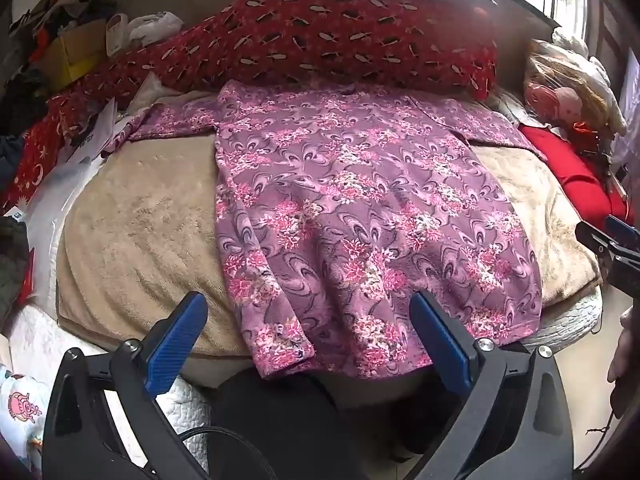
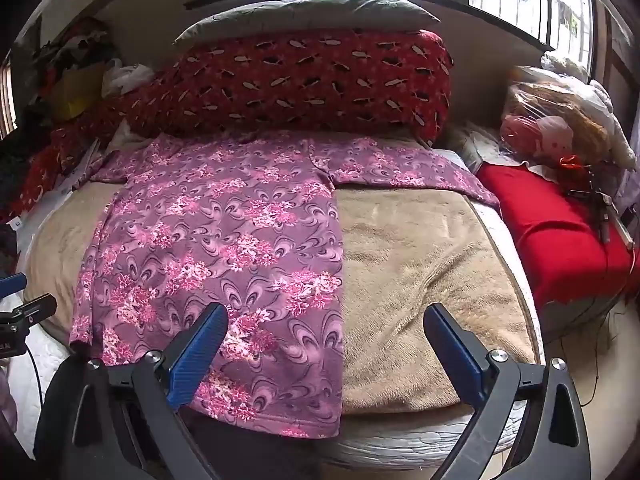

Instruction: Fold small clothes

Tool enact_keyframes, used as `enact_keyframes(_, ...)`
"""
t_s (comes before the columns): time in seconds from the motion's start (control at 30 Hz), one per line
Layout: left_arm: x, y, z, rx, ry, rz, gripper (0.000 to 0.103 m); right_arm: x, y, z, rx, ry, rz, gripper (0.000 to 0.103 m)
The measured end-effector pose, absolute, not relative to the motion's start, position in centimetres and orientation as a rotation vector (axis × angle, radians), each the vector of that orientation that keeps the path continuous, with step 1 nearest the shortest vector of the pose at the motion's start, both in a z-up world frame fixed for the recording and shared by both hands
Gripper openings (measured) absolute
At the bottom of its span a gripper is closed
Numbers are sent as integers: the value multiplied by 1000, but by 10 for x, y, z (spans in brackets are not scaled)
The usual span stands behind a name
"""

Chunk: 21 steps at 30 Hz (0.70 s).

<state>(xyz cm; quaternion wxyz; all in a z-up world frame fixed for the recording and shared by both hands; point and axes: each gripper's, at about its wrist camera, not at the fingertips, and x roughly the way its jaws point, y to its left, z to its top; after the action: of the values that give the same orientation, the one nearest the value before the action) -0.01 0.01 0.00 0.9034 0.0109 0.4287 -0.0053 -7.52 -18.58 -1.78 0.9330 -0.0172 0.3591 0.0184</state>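
Observation:
A purple top with pink flowers lies spread flat on a beige blanket, both sleeves stretched out to the sides and its hem at the bed's near edge. My left gripper hangs open above the hem, nothing between its blue pads. In the right wrist view my right gripper is open too, over the hem's right corner and the bare blanket. The right gripper also shows at the right edge of the left wrist view. At the left edge of the right wrist view the left gripper's fingers show.
A long red patterned pillow and a grey pillow lie behind the top. A red cloth and bagged soft toys are at the right. Clutter, papers and a yellow box crowd the left.

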Motion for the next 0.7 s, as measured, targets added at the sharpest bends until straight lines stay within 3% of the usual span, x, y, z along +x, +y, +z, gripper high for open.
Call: enact_keyframes(0.7, 10, -6, -9, 2, 920, -36, 102, -68, -185, -22, -20, 732, 30, 98)
